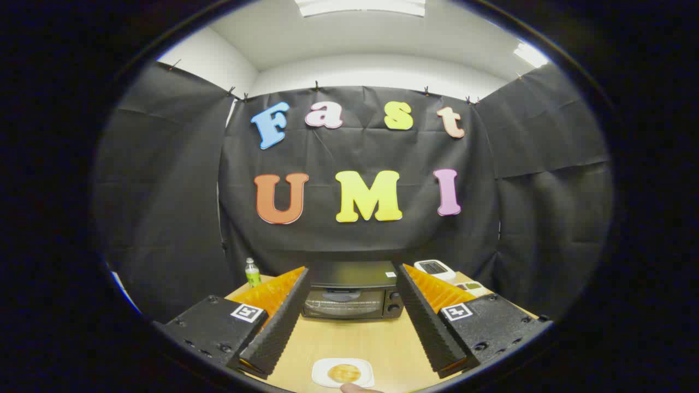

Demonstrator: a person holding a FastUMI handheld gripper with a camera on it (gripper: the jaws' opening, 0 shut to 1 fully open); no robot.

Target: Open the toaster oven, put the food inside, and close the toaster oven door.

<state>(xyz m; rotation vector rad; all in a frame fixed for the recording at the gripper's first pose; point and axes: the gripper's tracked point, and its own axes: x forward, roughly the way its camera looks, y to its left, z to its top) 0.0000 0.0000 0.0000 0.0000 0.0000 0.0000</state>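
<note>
A: Status of the gripper?

B: Fingers spread wide, gripping nothing. Bare table shows between them.

A: Nearest item?

B: A white plate with a round golden food piece on it. It lies on the table between the two fingers, at their near end. A fingertip of a person touches or overlaps the plate's near rim; contact cannot be confirmed. The plate's near rim is cut off.

A: Open room ahead?

B: A clear strip of tabletop runs from the plate to the oven, bounded by the fingers on both sides.

A: Oven condition?

B: Door closed, standing beyond the fingertips, centred between them. Knobs sit on its right side. Interior detail behind the glass is hard to make out.

A: Surroundings?

B: A bottle stands left of the oven near the table's far edge. A white device lies to the right, partly hidden by the right finger.
</note>
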